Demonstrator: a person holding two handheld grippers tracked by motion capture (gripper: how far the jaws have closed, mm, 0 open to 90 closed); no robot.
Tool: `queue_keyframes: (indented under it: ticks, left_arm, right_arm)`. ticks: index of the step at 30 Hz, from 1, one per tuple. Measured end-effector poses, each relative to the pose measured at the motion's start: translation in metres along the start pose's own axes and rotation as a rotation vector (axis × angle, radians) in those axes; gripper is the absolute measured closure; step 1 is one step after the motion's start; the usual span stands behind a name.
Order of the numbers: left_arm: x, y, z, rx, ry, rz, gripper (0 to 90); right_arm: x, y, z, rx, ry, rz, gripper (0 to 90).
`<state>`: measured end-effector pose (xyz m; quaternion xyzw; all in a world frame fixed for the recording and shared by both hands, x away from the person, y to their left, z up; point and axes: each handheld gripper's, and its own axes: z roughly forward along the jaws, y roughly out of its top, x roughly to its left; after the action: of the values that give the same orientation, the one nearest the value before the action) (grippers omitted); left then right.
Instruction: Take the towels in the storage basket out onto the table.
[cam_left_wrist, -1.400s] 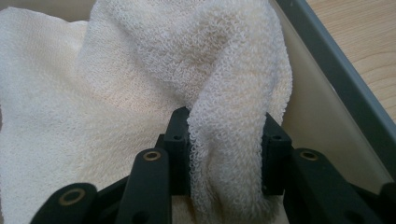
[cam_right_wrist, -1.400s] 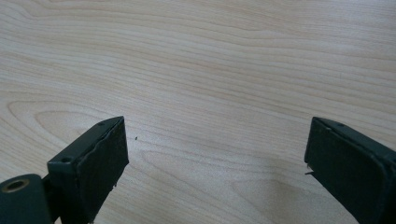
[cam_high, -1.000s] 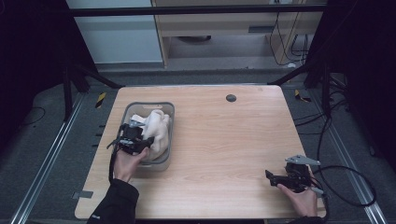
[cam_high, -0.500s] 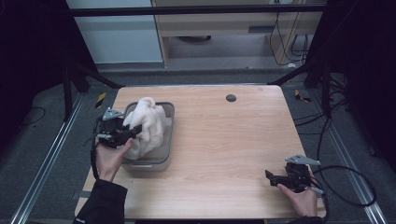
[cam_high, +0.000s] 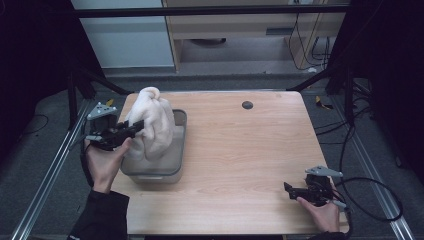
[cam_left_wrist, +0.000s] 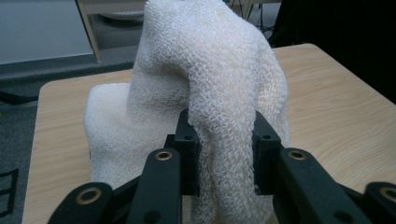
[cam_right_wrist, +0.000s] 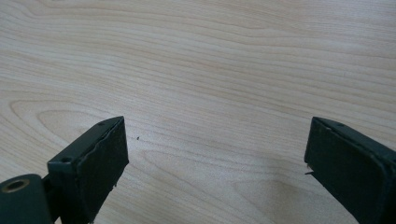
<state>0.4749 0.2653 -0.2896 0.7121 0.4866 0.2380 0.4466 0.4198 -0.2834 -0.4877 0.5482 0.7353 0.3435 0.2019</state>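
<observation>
The wooden bench (cam_high: 240, 160) fills the middle of the frame. At its left edge sits a grey tub (cam_high: 172, 162), and out of it rises a bunched white knitted cloth (cam_high: 152, 122), its lower part inside the tub and its top lifted above the rim. My left gripper (cam_high: 131, 127), at the tub's left side, has its fingers clamped on a fold of that cloth. My right gripper (cam_high: 292, 189), at the lower right of the frame, rests low over bare wood with fingers wide apart.
</observation>
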Motion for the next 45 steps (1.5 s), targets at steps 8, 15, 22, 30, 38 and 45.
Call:
queue_keyframes:
  ticks: [8,15,22,30,38,45]
  left_arm:
    - [-0.005,0.016,-0.014,-0.042,-0.026,0.000,69.8]
    - [-0.010,0.029,-0.025,-0.067,-0.030,0.012,69.8]
    - [-0.023,0.042,-0.032,-0.086,-0.047,0.034,69.8]
    - [-0.038,0.054,-0.034,-0.098,-0.077,0.055,69.8]
    - [-0.053,0.064,-0.035,-0.109,-0.103,0.075,69.8]
    - [-0.071,0.072,-0.031,-0.109,-0.125,0.101,69.8]
  right_arm:
    - [0.000,0.000,0.000,0.000,0.001,0.000,6.2]
    - [-0.001,0.000,0.000,-0.005,0.001,-0.005,6.2]
    - [-0.001,0.000,-0.001,-0.005,0.005,0.001,6.2]
    - [-0.002,0.000,-0.001,-0.010,0.001,-0.006,6.2]
    - [-0.002,0.001,-0.002,-0.010,0.003,0.003,6.2]
    - [-0.002,0.000,-0.002,-0.007,-0.003,0.006,6.3]
